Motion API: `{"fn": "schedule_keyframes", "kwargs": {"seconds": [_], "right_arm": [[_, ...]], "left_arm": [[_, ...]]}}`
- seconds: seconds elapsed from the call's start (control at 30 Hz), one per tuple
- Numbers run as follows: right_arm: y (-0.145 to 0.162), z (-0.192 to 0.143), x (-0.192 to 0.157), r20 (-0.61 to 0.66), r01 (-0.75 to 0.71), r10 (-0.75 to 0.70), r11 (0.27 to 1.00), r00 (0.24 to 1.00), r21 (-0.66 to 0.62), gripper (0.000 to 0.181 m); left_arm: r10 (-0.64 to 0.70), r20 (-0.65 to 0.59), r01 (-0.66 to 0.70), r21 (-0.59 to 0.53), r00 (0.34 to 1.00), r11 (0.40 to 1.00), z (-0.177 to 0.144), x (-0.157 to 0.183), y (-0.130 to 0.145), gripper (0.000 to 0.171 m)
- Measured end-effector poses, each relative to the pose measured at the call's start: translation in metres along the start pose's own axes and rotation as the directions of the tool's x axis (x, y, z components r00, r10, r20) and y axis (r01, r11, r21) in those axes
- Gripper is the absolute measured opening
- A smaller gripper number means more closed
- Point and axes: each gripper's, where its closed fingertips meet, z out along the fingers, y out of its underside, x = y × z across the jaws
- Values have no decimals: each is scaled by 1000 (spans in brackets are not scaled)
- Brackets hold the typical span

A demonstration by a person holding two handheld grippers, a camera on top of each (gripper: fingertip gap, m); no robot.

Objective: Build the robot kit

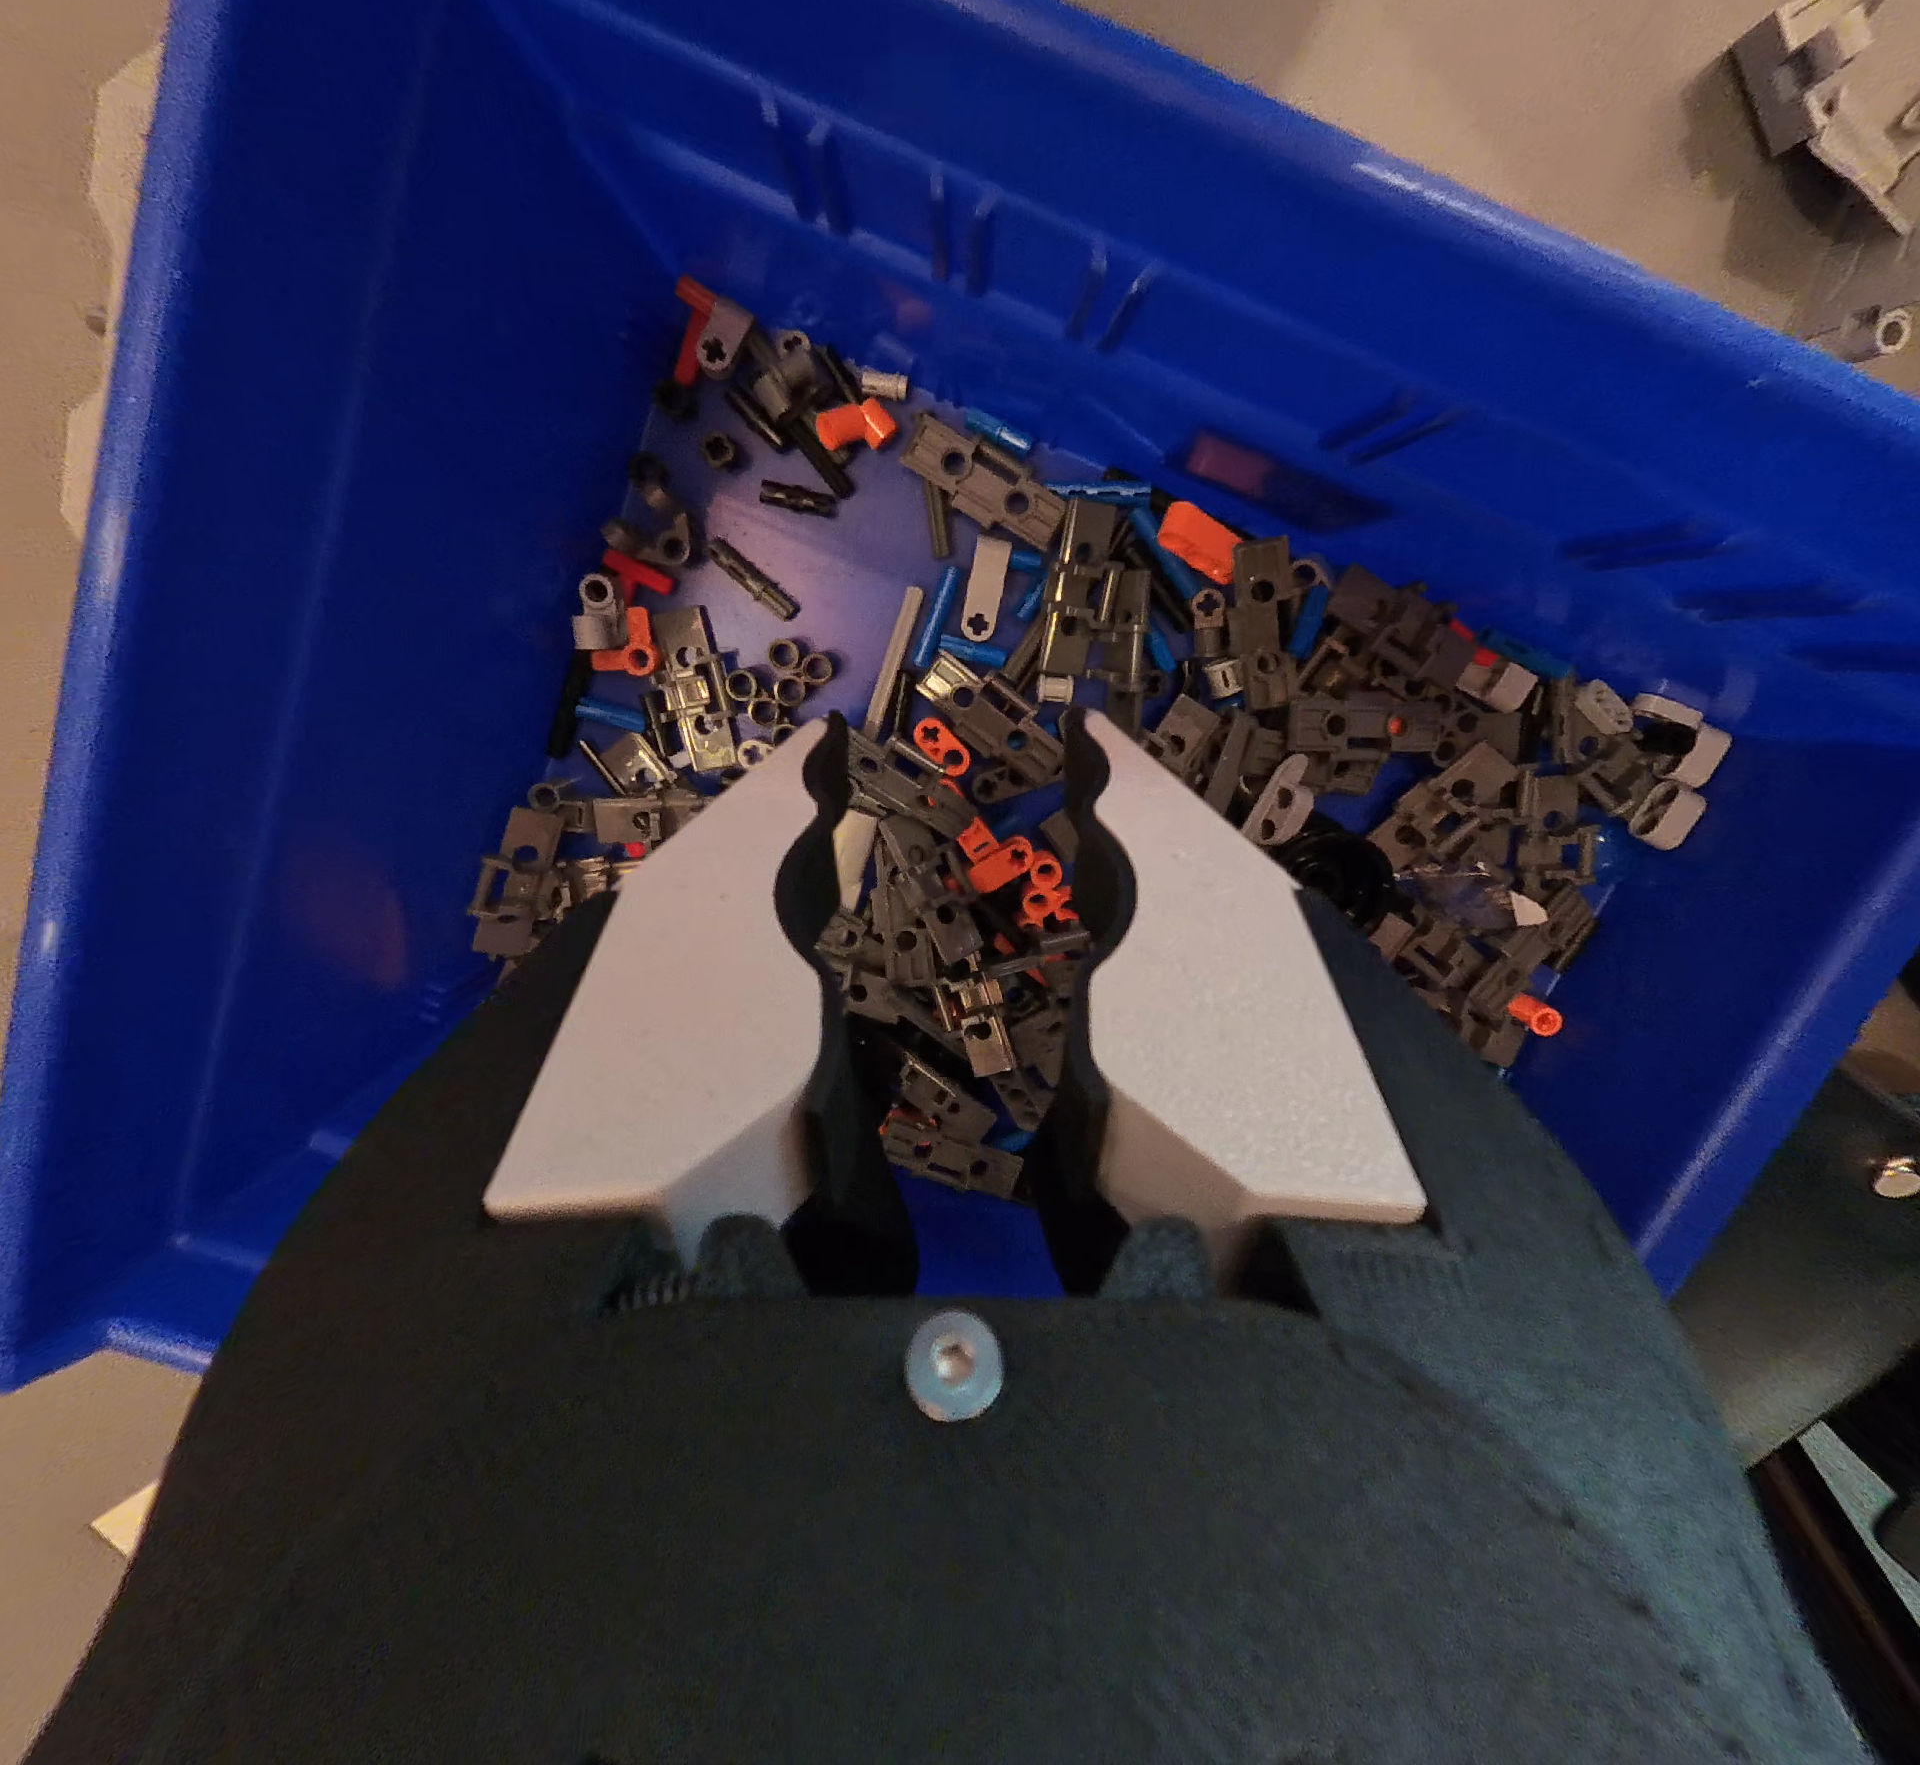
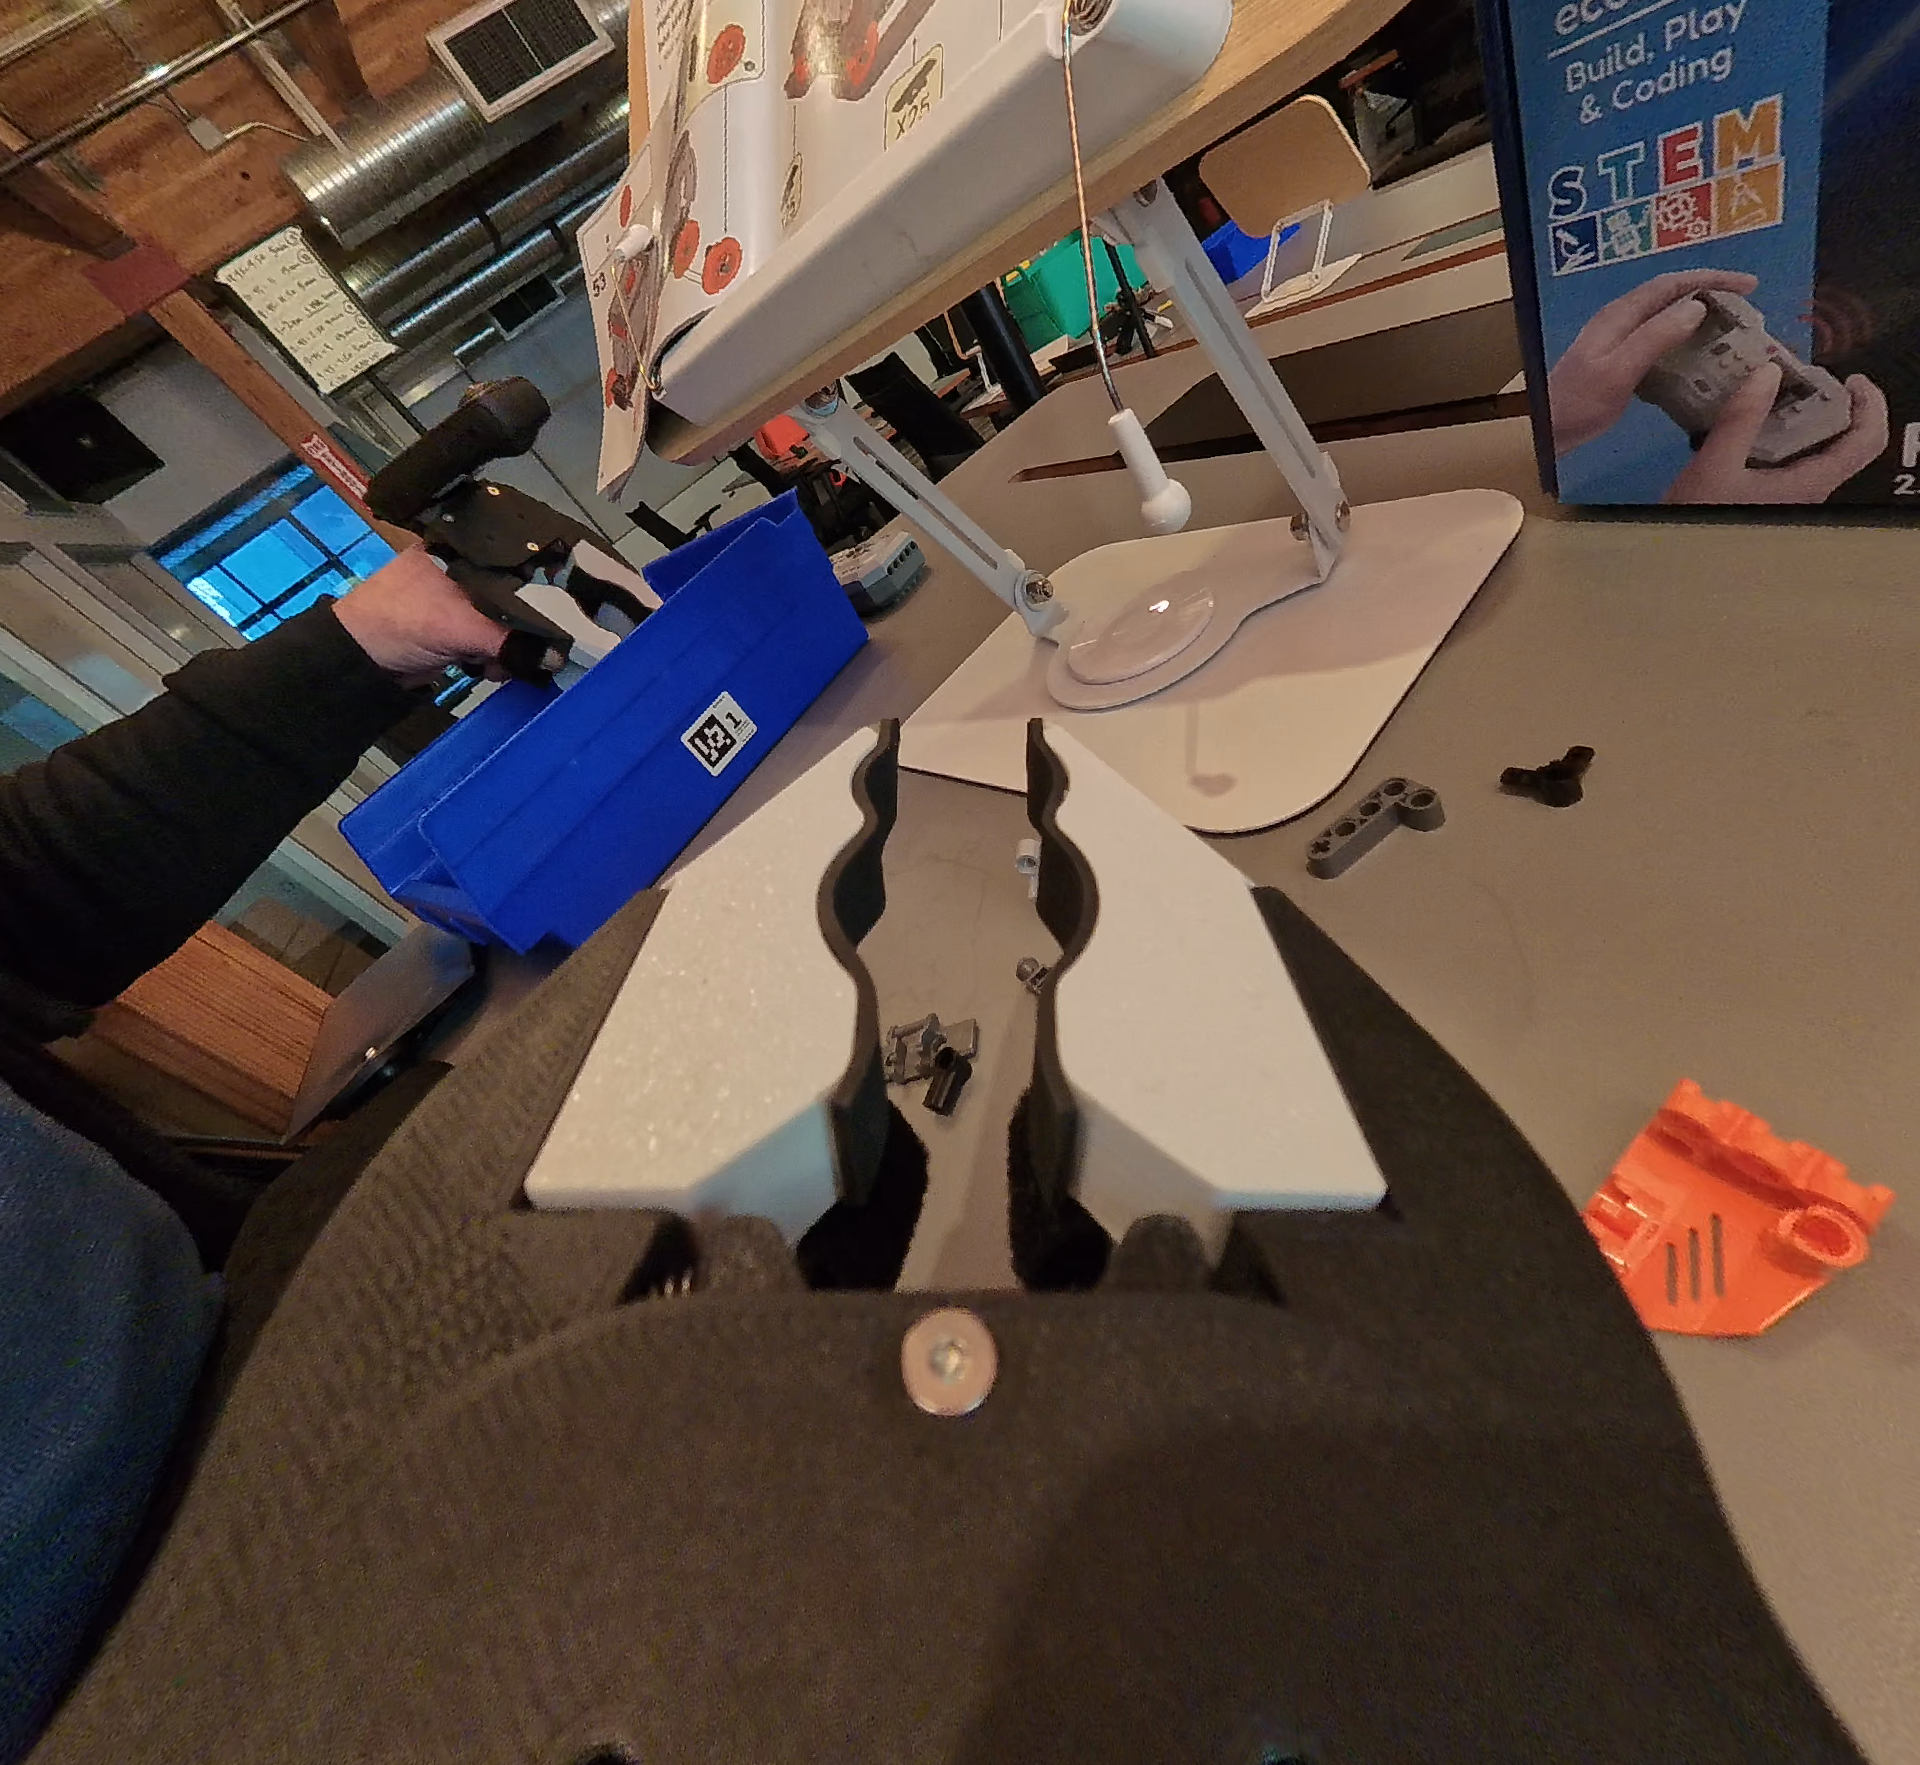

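My left gripper [image 1: 948, 739] is open and points down into a blue bin [image 1: 436, 489], over a heap of small dark grey, orange, blue and black building parts [image 1: 1039, 676]. Nothing is held between its fingers. From the right wrist view the left gripper [image 2: 582, 614] shows inside the blue bin [image 2: 623, 759], held by a hand in a dark sleeve. My right gripper [image 2: 961, 739] is open and empty above the grey table [image 2: 1662, 936]. A small grey piece with a black pin [image 2: 935, 1055] lies on the table between its fingers.
A white book stand [image 2: 1299, 635] holds an open instruction booklet [image 2: 790, 53]. A blue product box [image 2: 1683, 177] stands at the right. A grey holed beam [image 2: 1377, 822], a black connector [image 2: 1548, 773] and an orange panel [image 2: 1735, 1216] lie on the table. Grey parts [image 1: 1829, 105] lie beyond the bin. Left tips to right tips: about 40 cm.
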Motion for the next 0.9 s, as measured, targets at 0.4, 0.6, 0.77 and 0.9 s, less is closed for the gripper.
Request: {"fn": "schedule_keyframes", "kwargs": {"seconds": [0.4, 0.6, 0.77, 0.9], "right_arm": [[0, 0, 0, 3, 0, 0, 1000, 1000, 3, 22], [0, 0, 0, 1, 0, 0, 1000, 1000, -2, 22], [1, 1, 0, -4, 1, -1, 1000, 1000, -8, 22], [1, 1, 0, -6, 2, -2, 1000, 1000, -9, 21]], "left_arm": [[-10, 74, 10, 1, 997, 1000, -10, -14, 9, 41], [-22, 103, 24, -19, 994, 1000, -21, -28, 22, 34], [-5, 115, 6, -4, 993, 1000, -15, -35, 14, 34], [53, 125, -54, 6, 991, 999, 0, -40, -4, 33]]}}
